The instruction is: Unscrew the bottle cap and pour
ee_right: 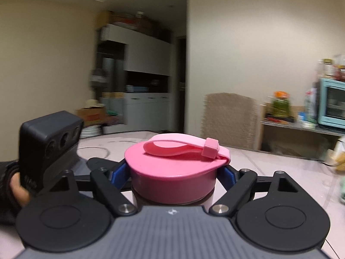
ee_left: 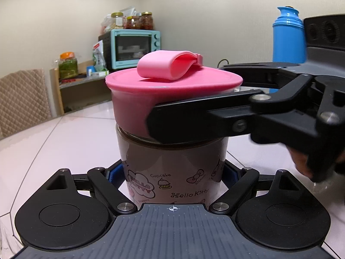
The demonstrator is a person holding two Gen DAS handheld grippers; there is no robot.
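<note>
Two hand-held grippers work one bottle (ee_left: 172, 172), which stands upright on the pale worktop (ee_left: 54, 146) at frame centre in both wrist views. We see the left hand-held gripper (ee_left: 172, 176) clamped on the bottle's brown printed body, blue pads pressed against either side. The right hand-held gripper (ee_right: 172, 174) is clenched on the pink cap (ee_right: 172, 172), entering from the right of the left wrist view. The cap's pink loop strap (ee_left: 168, 65) lies folded on top. A blue flask (ee_left: 287, 36) stands at upper right, a teal oven (ee_left: 135, 47) behind the cap.
</note>
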